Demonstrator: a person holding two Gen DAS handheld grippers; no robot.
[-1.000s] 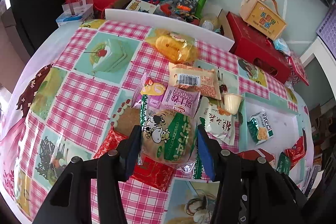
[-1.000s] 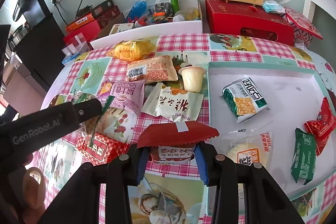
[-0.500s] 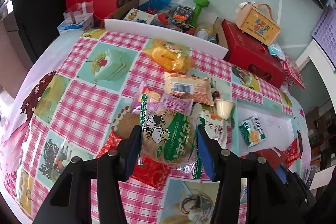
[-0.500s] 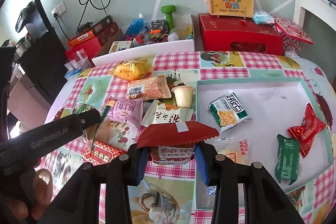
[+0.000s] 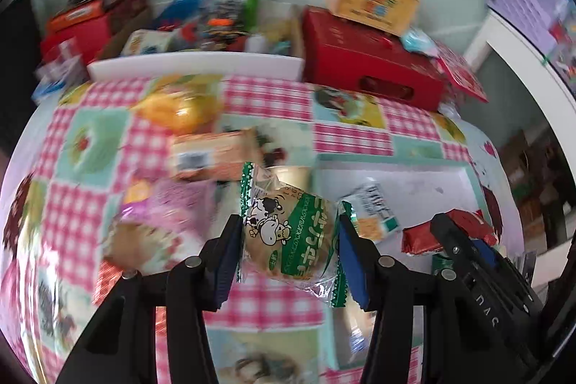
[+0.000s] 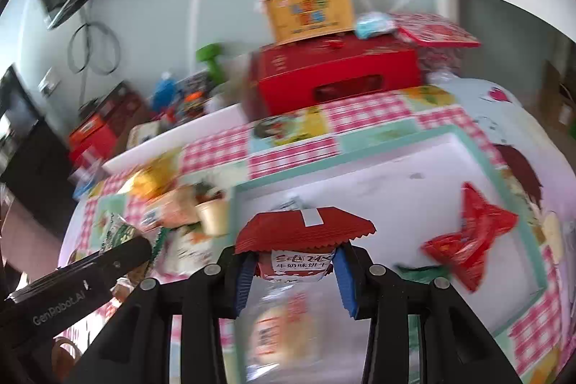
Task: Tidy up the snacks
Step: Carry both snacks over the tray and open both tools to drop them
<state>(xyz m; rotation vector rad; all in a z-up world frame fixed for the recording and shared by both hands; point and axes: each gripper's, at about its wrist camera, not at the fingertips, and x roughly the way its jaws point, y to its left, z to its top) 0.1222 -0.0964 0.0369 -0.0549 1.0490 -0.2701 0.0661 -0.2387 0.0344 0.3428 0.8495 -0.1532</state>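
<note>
Left gripper point(image 5: 288, 236): closed on the bun point(image 5: 291, 236), a round cake in a clear and green wrapper with a cow print; the blue pads press its two sides and it hangs clear of the cloth.
Right gripper point(image 6: 291, 267): closed on the biscuit pack point(image 6: 300, 240), a red packet with a crimped top edge and a white label; the pads pinch it just under the crimp.
Landmark: the tray point(image 6: 424, 137), white with a mint rim, lying on the checked tablecloth point(image 5: 266, 92).
Already in the tray: a red pack point(image 6: 471, 240) near its right rim, a green and white packet point(image 5: 374, 215) near its left rim.
Bun's place: above the cloth, just left of the tray's left rim.
Biscuit pack's place: over the tray's near half, towards the left.
Still outside the tray: an orange pack point(image 5: 212, 157), a yellow bag point(image 5: 176, 107) and a cup point(image 6: 212, 216), all left of it.
Step in hand (judged): carrying both snacks to the tray.
Doing it well: lift each over the rim before lowering, aim for bare white floor beyond the packets lying there, and keep the two grippers apart.
Risk: squeezing harder would crush the soft bun; the frames are blurred, so fine contact is unclear.
</note>
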